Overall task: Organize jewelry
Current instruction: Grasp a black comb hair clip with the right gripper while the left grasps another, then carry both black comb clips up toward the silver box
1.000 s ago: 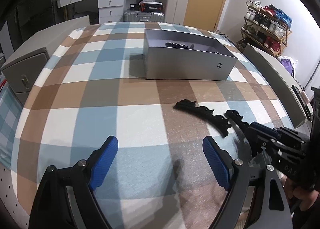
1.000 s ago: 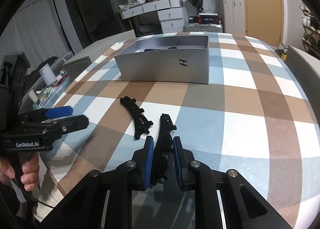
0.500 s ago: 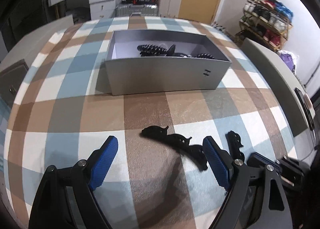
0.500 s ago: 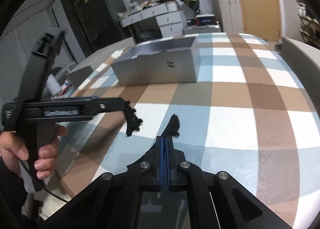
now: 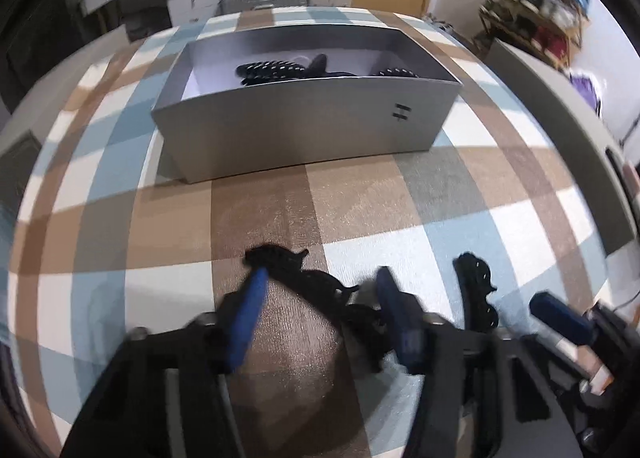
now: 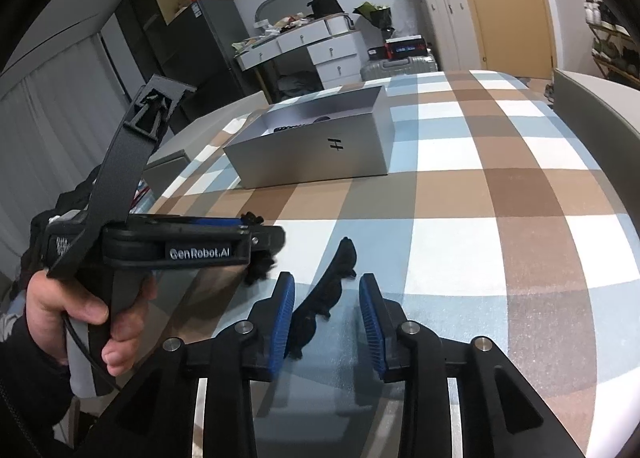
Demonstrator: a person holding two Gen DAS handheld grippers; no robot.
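Two black hair clips on checked tabletop (image 5: 460, 193). My left tool (image 5: 320, 294) closing around long clip (image 5: 316, 282); right tool (image 6: 326, 308) opening, short clip (image 6: 326, 290) loose between. Grey box (image 5: 304, 125) at 12 o'clock.

Wrist cams, shared box (image 5: 304, 129) view

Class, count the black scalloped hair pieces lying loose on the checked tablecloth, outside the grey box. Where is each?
2. One black scalloped hair piece lies between the closing left gripper jaws; the other lies between the opening right gripper jaws.
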